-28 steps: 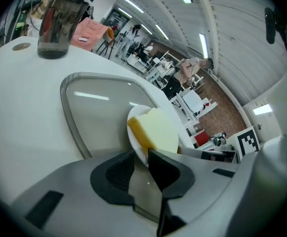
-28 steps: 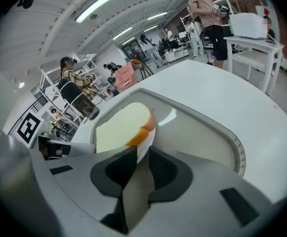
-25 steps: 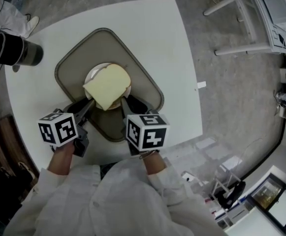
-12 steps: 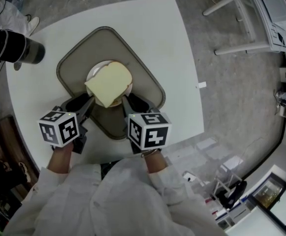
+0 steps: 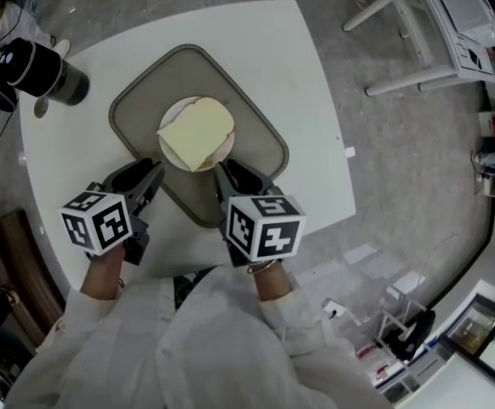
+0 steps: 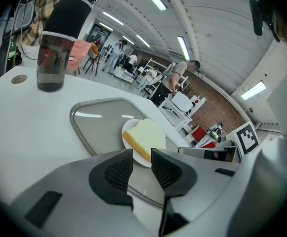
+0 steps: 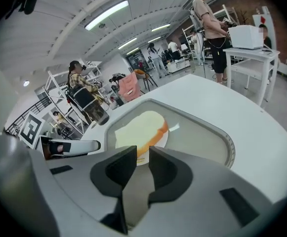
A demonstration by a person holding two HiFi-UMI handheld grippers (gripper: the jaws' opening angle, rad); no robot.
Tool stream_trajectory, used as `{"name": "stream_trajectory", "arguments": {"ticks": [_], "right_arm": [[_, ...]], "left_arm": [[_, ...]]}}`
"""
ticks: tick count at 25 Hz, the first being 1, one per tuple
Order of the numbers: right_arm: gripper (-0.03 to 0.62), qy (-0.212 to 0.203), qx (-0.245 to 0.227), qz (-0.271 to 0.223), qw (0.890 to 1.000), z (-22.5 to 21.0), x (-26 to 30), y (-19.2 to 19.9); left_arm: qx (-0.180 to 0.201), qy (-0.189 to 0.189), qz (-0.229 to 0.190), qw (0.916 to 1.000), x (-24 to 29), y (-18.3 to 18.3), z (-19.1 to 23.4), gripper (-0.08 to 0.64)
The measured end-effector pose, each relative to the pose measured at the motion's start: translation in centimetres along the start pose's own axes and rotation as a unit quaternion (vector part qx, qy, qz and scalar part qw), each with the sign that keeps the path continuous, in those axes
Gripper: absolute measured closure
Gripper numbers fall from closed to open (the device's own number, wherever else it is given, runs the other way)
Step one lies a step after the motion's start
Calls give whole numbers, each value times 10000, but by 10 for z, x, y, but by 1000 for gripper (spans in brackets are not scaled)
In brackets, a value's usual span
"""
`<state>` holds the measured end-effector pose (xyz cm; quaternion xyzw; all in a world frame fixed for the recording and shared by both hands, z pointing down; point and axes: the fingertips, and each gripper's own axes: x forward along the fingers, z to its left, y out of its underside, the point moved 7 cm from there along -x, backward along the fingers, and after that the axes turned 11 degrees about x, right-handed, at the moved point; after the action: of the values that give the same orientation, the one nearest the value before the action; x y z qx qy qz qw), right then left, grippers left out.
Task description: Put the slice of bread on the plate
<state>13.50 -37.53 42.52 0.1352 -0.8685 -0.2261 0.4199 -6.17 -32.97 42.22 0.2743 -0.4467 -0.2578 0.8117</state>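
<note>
Bread: the slice of bread (image 5: 197, 133) lies flat on the plate (image 5: 169, 118), crust side toward the right tool. It covers most of the plate and reaches past the rim on the near side.
Plate: it sits on the tray (image 5: 157, 76), which rests on the white tabletop (image 5: 268, 49).
Left tool: the left tool (image 5: 147, 180) hangs over the near-left edge of the tray, just short of the plate. Its jaws stand a narrow gap apart with nothing between them, and its own view (image 6: 142, 156) shows the bread beyond the gap.
Right tool: the right tool (image 5: 227, 177) hangs over the near-right edge of the tray. Its jaws are likewise narrow and empty (image 7: 142, 154), and it touches neither bread nor plate.
Task state: judged from how things lie, the bread is placed and only a clean retreat is left.
Risk, overhang: both tools are close to the near edge of the slice. A forward drift could catch it and push it off the plate.
Risk, plate: a knock on the rim might slide the plate across the smooth tray.
Risk, bottle: the dark bottle (image 5: 48, 72) stands well apart at the far left, so it is an unlikely obstacle.
Writing: none is readable. The tool cubes carry only black-and-white square markers, and the bottle shows no legible label.
</note>
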Motion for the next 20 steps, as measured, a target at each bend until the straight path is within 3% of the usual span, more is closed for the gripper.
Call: {"name": "stream_trajectory", "arguments": {"ticks": [6, 13, 20], "right_arm": [[526, -424, -244, -293, 9984, 35, -21, 19], [528, -893, -539, -764, 9916, 88, -52, 37], [555, -1152, -635, -1184, 9842, 132, -90, 81]], "left_arm": [[225, 370, -328, 9985, -38, 6, -15, 451], [562, 965, -727, 9911, -87, 11, -31, 453], [422, 1423, -1236, 9812, -142, 35, -40, 473]]}}
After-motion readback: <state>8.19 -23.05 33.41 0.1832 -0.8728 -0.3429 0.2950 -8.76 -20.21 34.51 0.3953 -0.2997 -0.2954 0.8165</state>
